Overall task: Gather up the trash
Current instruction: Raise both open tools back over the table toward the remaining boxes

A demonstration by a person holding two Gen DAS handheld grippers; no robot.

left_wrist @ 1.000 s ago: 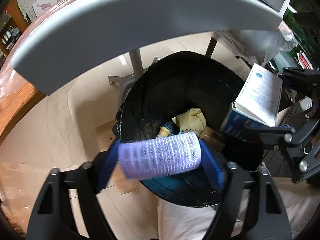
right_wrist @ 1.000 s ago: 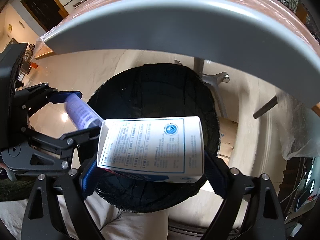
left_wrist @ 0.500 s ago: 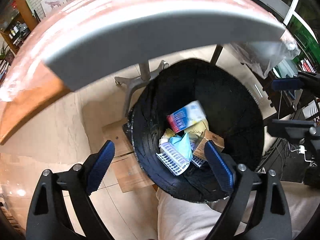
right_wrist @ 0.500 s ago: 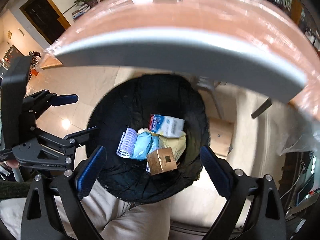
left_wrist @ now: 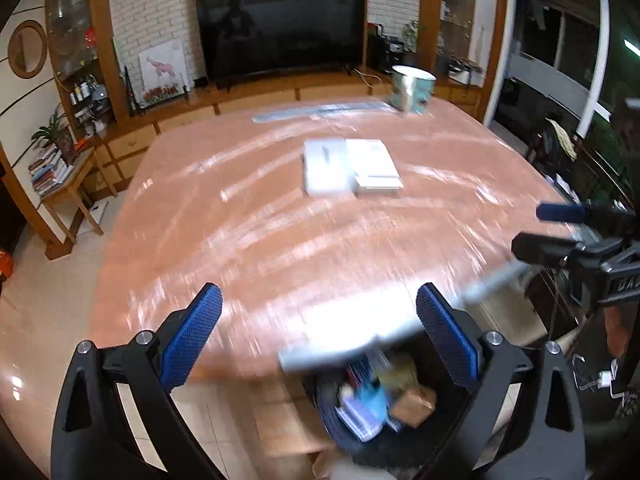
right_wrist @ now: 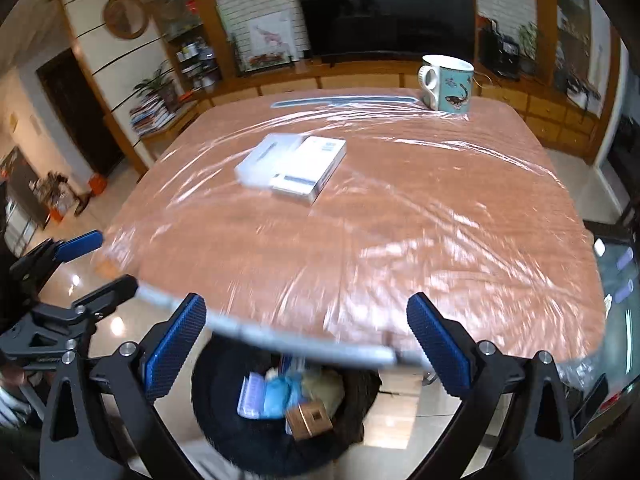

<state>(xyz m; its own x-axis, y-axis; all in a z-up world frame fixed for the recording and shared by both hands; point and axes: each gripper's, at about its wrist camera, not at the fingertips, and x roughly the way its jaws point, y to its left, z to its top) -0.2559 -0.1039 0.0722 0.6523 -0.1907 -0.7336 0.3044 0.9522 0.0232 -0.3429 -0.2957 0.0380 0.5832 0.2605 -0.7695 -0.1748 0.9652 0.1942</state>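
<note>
A black-lined trash bin [right_wrist: 224,432] stands on the floor below the table's near edge, also in the left wrist view [left_wrist: 340,436]. It holds a purple hair roller [right_wrist: 250,396], blue crumpled trash [right_wrist: 280,394], a small brown box [right_wrist: 310,420] and other scraps. My left gripper [left_wrist: 318,338] is open and empty above the table edge. My right gripper [right_wrist: 306,340] is open and empty, also above the edge over the bin. Each gripper shows at the side of the other's view.
The table [right_wrist: 400,208] is covered in clear plastic film. On it lie a white box [right_wrist: 310,166] beside a clear case [right_wrist: 266,160], a patterned mug [right_wrist: 448,82] at the far side, and a long ruler-like strip [right_wrist: 344,100]. A TV stands behind.
Both grippers dropped their loads, the purple roller and the white-blue box, into the bin, then rose and tilted up from the bin to face the tabletop.
</note>
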